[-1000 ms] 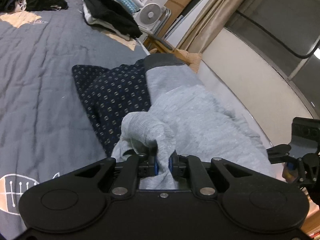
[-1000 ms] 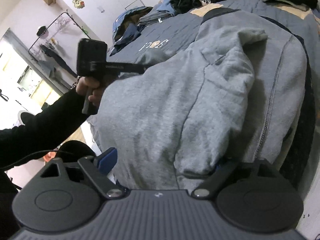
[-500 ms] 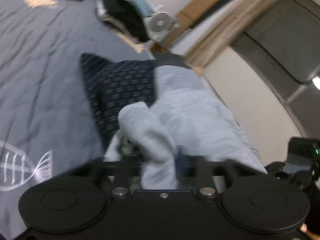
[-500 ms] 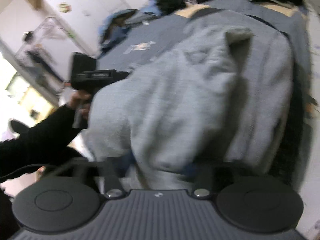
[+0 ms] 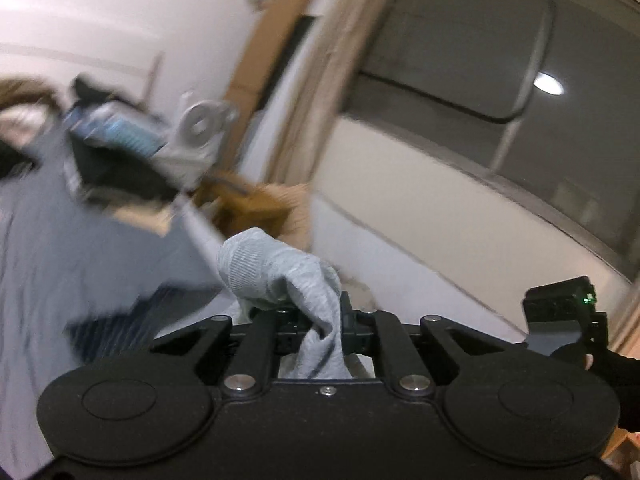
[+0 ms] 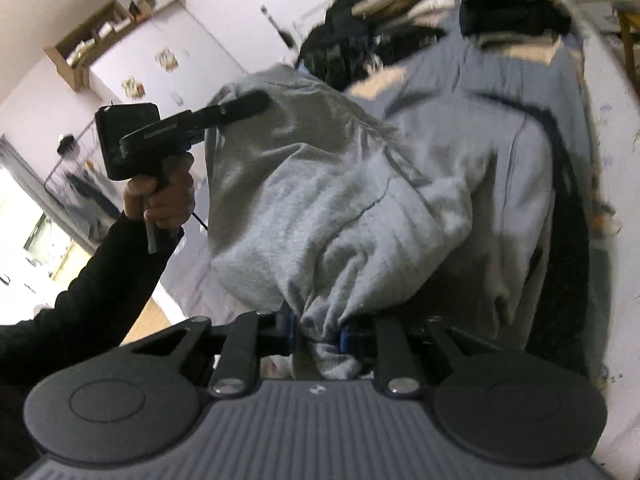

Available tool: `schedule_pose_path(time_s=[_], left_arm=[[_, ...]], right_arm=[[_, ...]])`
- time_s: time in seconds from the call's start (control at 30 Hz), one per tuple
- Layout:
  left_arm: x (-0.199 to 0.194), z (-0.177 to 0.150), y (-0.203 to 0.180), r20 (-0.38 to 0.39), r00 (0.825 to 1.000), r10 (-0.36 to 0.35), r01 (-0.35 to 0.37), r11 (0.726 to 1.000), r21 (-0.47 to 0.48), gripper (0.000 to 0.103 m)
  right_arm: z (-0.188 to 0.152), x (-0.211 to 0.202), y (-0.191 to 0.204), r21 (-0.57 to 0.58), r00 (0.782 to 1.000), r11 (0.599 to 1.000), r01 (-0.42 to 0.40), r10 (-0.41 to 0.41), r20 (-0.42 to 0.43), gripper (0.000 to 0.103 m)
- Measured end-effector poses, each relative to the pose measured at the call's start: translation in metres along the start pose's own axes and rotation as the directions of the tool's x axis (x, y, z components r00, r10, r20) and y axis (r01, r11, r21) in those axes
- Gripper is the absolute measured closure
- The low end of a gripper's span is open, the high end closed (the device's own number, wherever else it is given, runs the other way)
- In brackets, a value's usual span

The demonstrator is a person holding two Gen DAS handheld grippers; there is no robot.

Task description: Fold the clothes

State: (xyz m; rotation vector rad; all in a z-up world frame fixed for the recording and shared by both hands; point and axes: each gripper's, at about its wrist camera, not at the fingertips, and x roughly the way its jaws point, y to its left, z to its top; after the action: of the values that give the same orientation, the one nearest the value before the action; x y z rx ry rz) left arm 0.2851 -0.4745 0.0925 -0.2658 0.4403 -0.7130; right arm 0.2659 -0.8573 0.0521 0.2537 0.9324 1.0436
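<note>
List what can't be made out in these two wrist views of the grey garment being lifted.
- Left wrist view: most of the grey garment is hidden below the left gripper; only a bunched fold shows.
- Left wrist view: the bed cover and the patterned dark cloth are motion-blurred.
- Right wrist view: the right gripper fingers' pads are buried in fabric.
- Right wrist view: the piled clothes are blurred and cut off by the top edge.
</note>
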Motion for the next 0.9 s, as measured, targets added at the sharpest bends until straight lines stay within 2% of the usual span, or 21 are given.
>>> schedule_pose_path(time_s=[0.2,0.3,0.37,0.47,0.53,0.6,0.63,0.7,0.77,0.83,0.87,0.9], left_arm=[[0.006,0.066,-0.051,0.099,0.992,-0.083,0.071,0.991,0.117,0.094],[0.003,0.085,-0.055,0.143,0.985,-0.101,0.085,0.990,0.109,0.094],[0.006,0.083,-0.051,0.145,0.985,-0.095,0.081,0.992,0.098,0.094],[0.026,0.059,-0.018,0.066,0.997,-0.043,0.040,0.998,0.049,0.094],[0.047,0.035,0.015,-0.018,1.000,0.009,-0.010,1.000,-0.008,0.094],[0.079,0.006,0.054,-0.123,0.989,0.080,-0.089,0.993,-0.071,0.094],[0.095,-0.012,0.072,-0.174,0.976,0.131,-0.148,0.986,-0.084,0.094],[0.105,-0.031,0.098,-0.202,0.969,0.144,-0.178,0.970,-0.164,0.092],[0.113,-0.050,0.123,-0.227,0.962,0.149,-0.205,0.947,-0.246,0.085],[0.105,-0.052,0.125,-0.212,0.964,0.158,-0.208,0.949,-0.238,0.074],[0.099,-0.052,0.124,-0.205,0.964,0.169,-0.214,0.950,-0.226,0.063],[0.090,-0.051,0.123,-0.195,0.965,0.176,-0.219,0.949,-0.227,0.047]], right_arm=[[0.042,-0.068,0.032,-0.087,0.987,0.995,0.043,-0.029,0.158,0.085],[0.060,-0.083,0.037,-0.106,0.978,0.994,0.035,-0.012,0.208,0.085],[0.063,-0.076,0.030,-0.099,0.979,0.995,0.020,0.001,0.205,0.085],[0.054,-0.041,0.003,-0.041,0.991,0.999,0.004,0.002,0.134,0.085],[0.044,-0.004,-0.029,0.024,0.998,0.999,0.034,-0.035,0.056,0.085],[0.033,0.035,-0.064,0.073,0.995,0.993,0.098,-0.096,-0.018,0.085],[0.031,0.045,-0.075,0.087,0.994,0.990,0.108,-0.106,-0.031,0.085],[0.027,0.056,-0.089,0.108,0.994,0.988,0.107,-0.104,-0.033,0.085],[0.024,0.067,-0.104,0.129,0.994,0.986,0.107,-0.103,-0.035,0.084],[0.024,0.067,-0.106,0.121,0.995,0.987,0.102,-0.099,-0.031,0.084],[0.025,0.066,-0.106,0.115,0.995,0.988,0.099,-0.097,-0.029,0.083],[0.025,0.064,-0.106,0.108,0.995,0.989,0.097,-0.094,-0.026,0.082]])
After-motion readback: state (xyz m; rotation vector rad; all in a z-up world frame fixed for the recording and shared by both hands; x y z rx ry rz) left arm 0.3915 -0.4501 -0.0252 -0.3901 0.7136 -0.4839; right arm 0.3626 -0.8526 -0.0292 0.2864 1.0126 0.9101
